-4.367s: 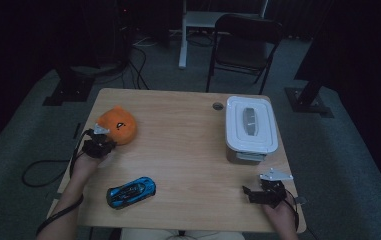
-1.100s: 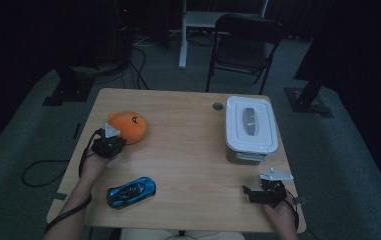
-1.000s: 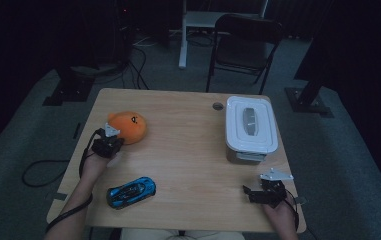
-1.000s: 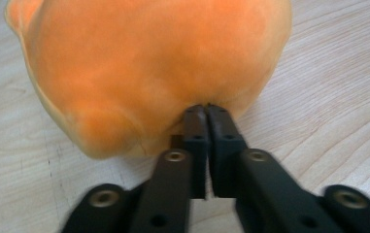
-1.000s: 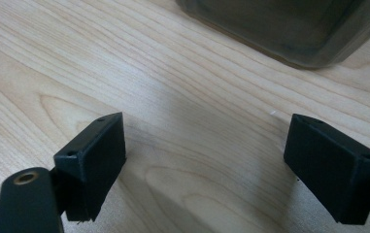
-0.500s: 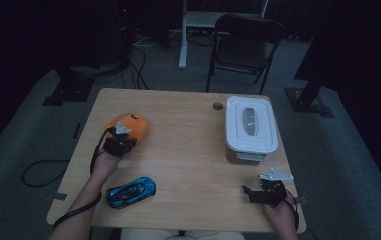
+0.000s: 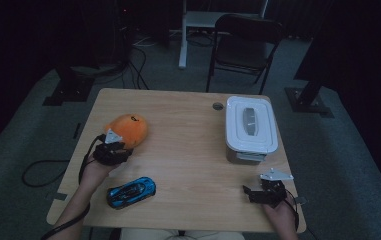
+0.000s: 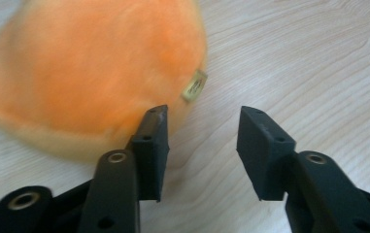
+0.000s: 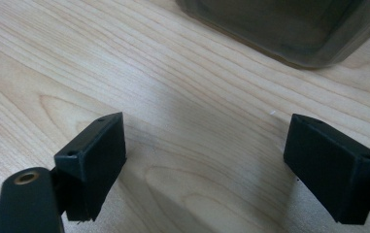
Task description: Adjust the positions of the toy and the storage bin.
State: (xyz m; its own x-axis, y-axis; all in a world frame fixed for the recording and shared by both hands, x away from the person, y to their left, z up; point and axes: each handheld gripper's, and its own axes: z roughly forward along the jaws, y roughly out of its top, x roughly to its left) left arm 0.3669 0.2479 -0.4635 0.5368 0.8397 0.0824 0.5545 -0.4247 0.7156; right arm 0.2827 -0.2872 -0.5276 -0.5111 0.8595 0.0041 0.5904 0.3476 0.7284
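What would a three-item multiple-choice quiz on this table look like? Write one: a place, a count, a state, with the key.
1. Where does the orange plush toy lie?
A. On the white lidded box
B. On the table's left part, right in front of the left tongs
C. Beside the right tongs

2. How many toy cars are on the table?
A. One
B. Two
C. Three

3. How do the left tongs stand?
A. Clamped on the car
C. Shut with nothing between
B. Open, with bare wood between the jaws

Key: 1 B, the high view shows the plush at the left by those tongs, far from the box. 2 A, a single blue car lies near the front edge. 3 B, the left gripper view shows a gap between the jaws, which have just been opening, the plush beside one jaw.
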